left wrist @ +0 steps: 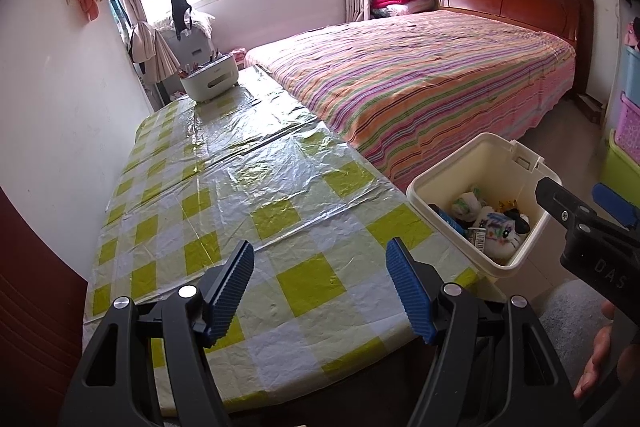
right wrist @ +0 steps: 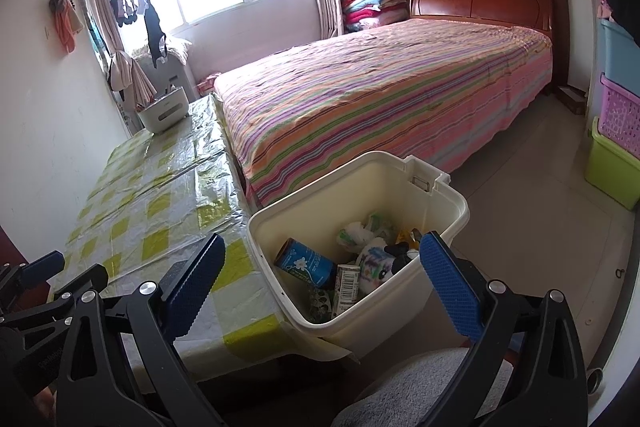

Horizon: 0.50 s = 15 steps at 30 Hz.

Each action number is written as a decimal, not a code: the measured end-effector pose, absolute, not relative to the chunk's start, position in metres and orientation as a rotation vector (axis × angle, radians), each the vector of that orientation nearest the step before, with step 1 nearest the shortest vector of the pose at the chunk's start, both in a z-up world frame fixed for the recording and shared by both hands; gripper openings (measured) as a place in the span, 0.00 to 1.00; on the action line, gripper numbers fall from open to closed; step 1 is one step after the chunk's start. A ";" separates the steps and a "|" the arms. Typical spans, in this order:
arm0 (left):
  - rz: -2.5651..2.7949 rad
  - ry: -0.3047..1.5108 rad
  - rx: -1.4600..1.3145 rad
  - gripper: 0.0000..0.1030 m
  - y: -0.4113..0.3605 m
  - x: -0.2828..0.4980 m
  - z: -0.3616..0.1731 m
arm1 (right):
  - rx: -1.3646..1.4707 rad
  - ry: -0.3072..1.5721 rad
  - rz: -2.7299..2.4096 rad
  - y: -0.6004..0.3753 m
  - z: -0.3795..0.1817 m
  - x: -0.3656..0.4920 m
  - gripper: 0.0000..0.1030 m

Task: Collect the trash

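Observation:
A cream trash bin (right wrist: 424, 187) stands beside the table's right edge; it also shows in the left wrist view (left wrist: 476, 151). Inside lie a blue can (right wrist: 306, 263), a small carton (right wrist: 346, 287), crumpled wrappers (right wrist: 360, 229) and a white plush toy (right wrist: 376, 261). My left gripper (left wrist: 320, 287) is open and empty above the near end of the checked table (left wrist: 240, 187). My right gripper (right wrist: 324, 287) is open and empty above the near edge of the bin. The right gripper's fingers (left wrist: 576, 219) also show at the right edge of the left wrist view.
A white pot with utensils (left wrist: 210, 81) sits at the table's far end. A striped bed (left wrist: 420, 75) runs along the table's right side. Stacked plastic crates (right wrist: 616, 131) stand at the right wall. A grey cushion (right wrist: 416, 387) lies below my right gripper.

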<state>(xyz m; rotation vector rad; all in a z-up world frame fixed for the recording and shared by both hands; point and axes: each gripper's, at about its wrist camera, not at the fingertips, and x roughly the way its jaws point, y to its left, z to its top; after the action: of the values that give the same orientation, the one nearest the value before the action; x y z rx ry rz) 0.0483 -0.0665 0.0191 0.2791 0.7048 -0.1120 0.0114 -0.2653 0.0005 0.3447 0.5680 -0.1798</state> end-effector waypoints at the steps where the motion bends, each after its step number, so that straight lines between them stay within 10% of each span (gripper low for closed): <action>1: -0.111 0.706 0.280 0.65 -0.067 0.049 0.019 | 0.346 0.570 -0.180 -0.266 -0.001 0.011 0.94; 15: -0.114 0.716 0.284 0.65 -0.069 0.048 0.017 | 0.350 0.571 -0.184 -0.268 -0.003 0.007 0.94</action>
<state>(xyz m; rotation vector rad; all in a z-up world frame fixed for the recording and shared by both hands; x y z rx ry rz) 0.0482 -0.0694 0.0165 0.2844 0.7163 -0.1137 0.0074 -0.2683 -0.0029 0.3498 0.5715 -0.1841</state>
